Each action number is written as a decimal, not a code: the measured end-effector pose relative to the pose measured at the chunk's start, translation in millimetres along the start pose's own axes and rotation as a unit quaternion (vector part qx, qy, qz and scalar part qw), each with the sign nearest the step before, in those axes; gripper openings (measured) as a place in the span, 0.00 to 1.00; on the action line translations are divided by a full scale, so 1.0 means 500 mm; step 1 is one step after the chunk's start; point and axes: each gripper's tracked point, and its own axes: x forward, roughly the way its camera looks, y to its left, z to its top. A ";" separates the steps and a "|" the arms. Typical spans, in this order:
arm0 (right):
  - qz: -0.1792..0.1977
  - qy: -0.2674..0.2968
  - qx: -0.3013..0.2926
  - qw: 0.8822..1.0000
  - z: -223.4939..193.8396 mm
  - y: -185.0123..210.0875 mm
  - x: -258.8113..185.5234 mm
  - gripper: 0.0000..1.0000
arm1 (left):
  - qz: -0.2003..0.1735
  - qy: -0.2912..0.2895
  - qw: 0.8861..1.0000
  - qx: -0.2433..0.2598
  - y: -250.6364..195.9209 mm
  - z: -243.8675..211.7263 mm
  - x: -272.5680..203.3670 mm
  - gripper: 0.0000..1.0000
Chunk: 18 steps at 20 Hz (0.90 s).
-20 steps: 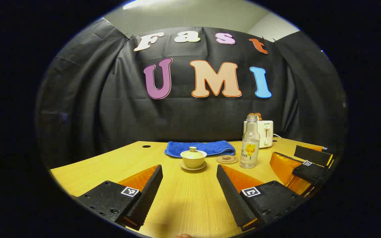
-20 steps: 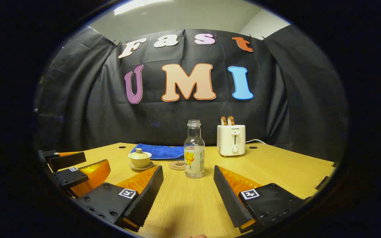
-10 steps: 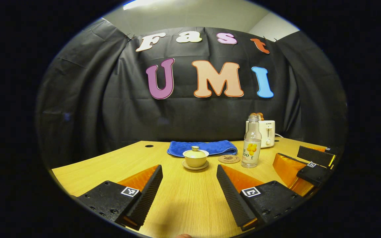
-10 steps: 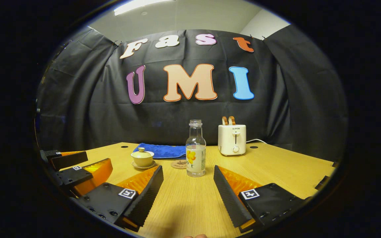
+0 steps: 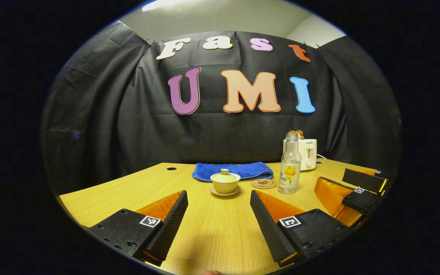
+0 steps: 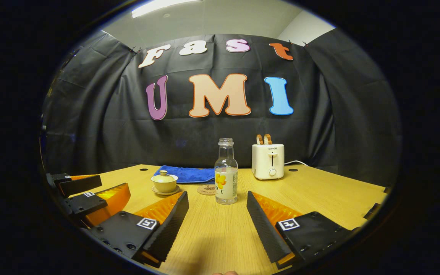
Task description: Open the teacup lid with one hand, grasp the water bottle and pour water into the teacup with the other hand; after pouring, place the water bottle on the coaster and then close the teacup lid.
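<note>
A cream teacup (image 5: 224, 184) with its lid (image 5: 224, 175) on sits on a saucer, straight ahead of my open left gripper (image 5: 219, 217) and well beyond its fingertips. To its right lie a round brown coaster (image 5: 263, 183) and an uncapped clear water bottle (image 5: 289, 164) with a yellow label, standing upright on the table beside the coaster. In the right gripper view the bottle (image 6: 226, 172) stands ahead of my open right gripper (image 6: 217, 219), with the coaster (image 6: 206, 190) and teacup (image 6: 164, 183) to its left. Both grippers hold nothing.
A folded blue towel (image 5: 232, 170) lies behind the teacup. A cream toaster (image 6: 267, 161) with bread slices stands at the back right, its cord trailing away. The wooden table (image 6: 319, 194) has small round holes near the back edge. The other gripper (image 5: 353, 189) shows at the right.
Both grippers drew back slightly from the objects about a second ago; over the last half second almost nothing has moved. Both stay open.
</note>
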 end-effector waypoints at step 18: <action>0.006 0.001 0.000 1.000 -0.003 0.005 0.004 0.98 | -0.024 -0.005 1.000 -0.001 -0.018 0.002 0.006 0.96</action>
